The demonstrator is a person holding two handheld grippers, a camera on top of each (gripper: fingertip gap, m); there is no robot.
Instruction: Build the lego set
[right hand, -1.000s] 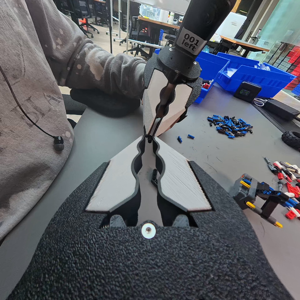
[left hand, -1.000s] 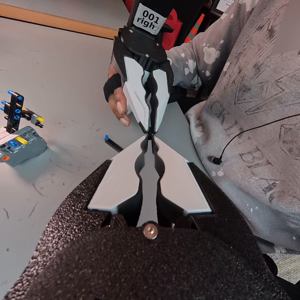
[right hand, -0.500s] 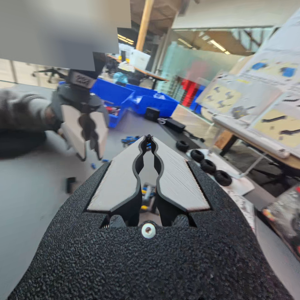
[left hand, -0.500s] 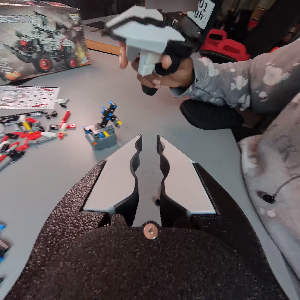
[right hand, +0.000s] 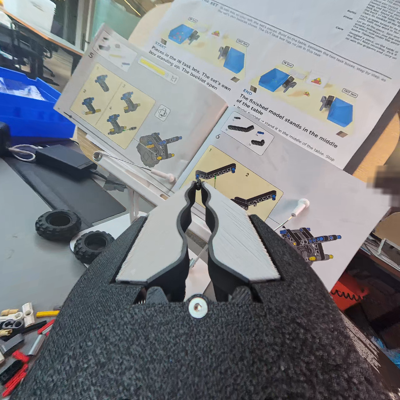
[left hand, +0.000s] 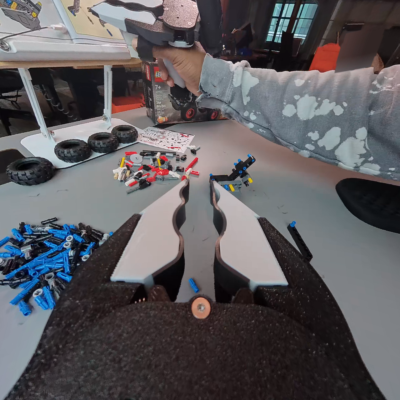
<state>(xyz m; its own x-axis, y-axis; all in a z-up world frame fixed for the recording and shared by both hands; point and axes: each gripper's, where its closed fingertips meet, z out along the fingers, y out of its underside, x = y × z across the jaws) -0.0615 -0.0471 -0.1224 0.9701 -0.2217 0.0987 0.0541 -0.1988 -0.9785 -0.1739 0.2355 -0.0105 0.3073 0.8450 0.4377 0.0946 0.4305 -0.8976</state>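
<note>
My left gripper (left hand: 199,182) is open and empty, low over the grey table (left hand: 292,201). Just past its right fingertip stands the partial build (left hand: 234,177), grey and black with blue and yellow pins. A black beam with a blue pin (left hand: 299,241) lies to its right, and a loose blue pin (left hand: 193,285) lies on the table between the fingers. My right gripper (right hand: 198,184) is shut on a small black pin (right hand: 198,186) and is held up in front of the open instruction booklet (right hand: 242,194). It also shows in the left wrist view (left hand: 96,8), high at the top.
A pile of blue and black pins (left hand: 43,249) lies left. Mixed loose parts (left hand: 151,168), a sticker sheet (left hand: 165,138), the set's box (left hand: 179,97) and several tyres (left hand: 72,150) on the white booklet stand (left hand: 65,136) lie ahead. A blue bin (right hand: 26,104) and black adapter (right hand: 62,160) sit left. Spacing between my two grippers at the tips: around 30 centimetres.
Both grippers were pinched tip to tip on the small black pin. My left gripper let go, opened and drew back. My right gripper lifted the pin up toward the booklet.
</note>
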